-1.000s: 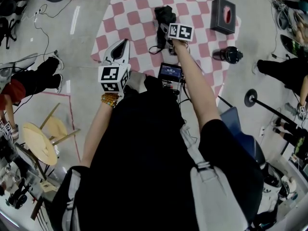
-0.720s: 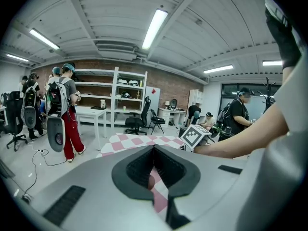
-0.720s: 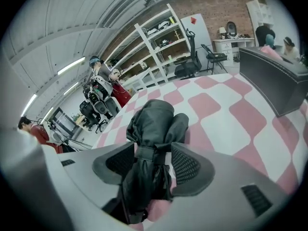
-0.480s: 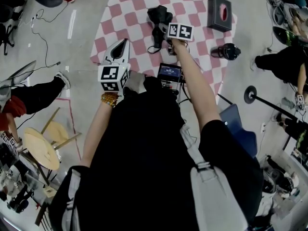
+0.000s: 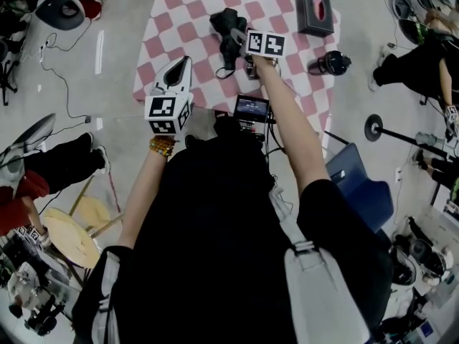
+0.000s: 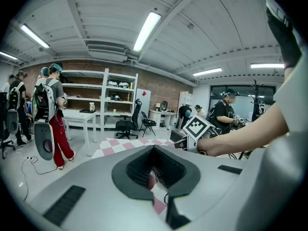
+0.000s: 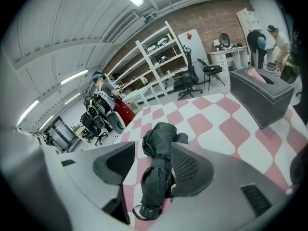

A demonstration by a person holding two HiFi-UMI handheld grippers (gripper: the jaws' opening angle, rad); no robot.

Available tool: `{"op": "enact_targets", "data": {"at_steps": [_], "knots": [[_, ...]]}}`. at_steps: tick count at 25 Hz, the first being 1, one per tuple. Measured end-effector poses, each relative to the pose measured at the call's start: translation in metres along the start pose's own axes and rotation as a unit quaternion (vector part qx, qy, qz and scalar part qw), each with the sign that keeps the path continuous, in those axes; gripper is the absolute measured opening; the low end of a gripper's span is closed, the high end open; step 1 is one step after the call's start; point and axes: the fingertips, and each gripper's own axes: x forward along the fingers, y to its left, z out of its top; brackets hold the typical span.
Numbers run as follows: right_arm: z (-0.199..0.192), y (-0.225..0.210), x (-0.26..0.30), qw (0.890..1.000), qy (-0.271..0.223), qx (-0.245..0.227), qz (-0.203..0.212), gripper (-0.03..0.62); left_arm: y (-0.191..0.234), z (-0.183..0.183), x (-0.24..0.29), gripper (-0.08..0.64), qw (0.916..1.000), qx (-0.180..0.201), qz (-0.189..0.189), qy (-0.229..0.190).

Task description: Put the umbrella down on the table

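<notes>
In the right gripper view, the jaws of the right gripper (image 7: 153, 163) stand apart, with the folded black umbrella (image 7: 159, 146) between them. The umbrella lies against the ribbed pad (image 7: 188, 166) of one jaw. On its other side a strip of the chequered bench (image 7: 211, 124) shows between it and the second jaw, so the jaws are not closed on it. Its strap end points toward the camera and its bunched cloth points away.

The head view does not show this gap, because there the marker cube covers most of the right gripper (image 5: 244, 49). It does show the umbrella (image 5: 228, 29) lying on the pink and white bench (image 5: 193, 20), just in front of that gripper.

In the left gripper view, the jaws of the left gripper (image 6: 155, 170) are closed to a narrow slit and hold nothing. In the head view this gripper (image 5: 185, 64) hangs over the near edge of the bench, well apart from the umbrella.

A dark tissue box (image 7: 262, 97) stands on the bench beyond the umbrella. Only the left gripper view shows white shelves (image 6: 103, 97) and people standing in the room.
</notes>
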Motion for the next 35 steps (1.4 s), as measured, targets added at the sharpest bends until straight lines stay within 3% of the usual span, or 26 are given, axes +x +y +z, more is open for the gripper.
{"op": "enact_targets", "data": {"at_steps": [18,35], "knots": [[0.053,0.084,-0.088,0.992,-0.107,-0.054,0.042,0.227,-0.008,0.028,-0.016,0.014,0.9982,0.023,-0.044,-0.034],[0.106,0.178,-0.18,0.965,-0.215,-0.126,0.086,0.205,-0.01,0.084,-0.021,0.014,0.9926,0.042,-0.078,-0.083]]}}
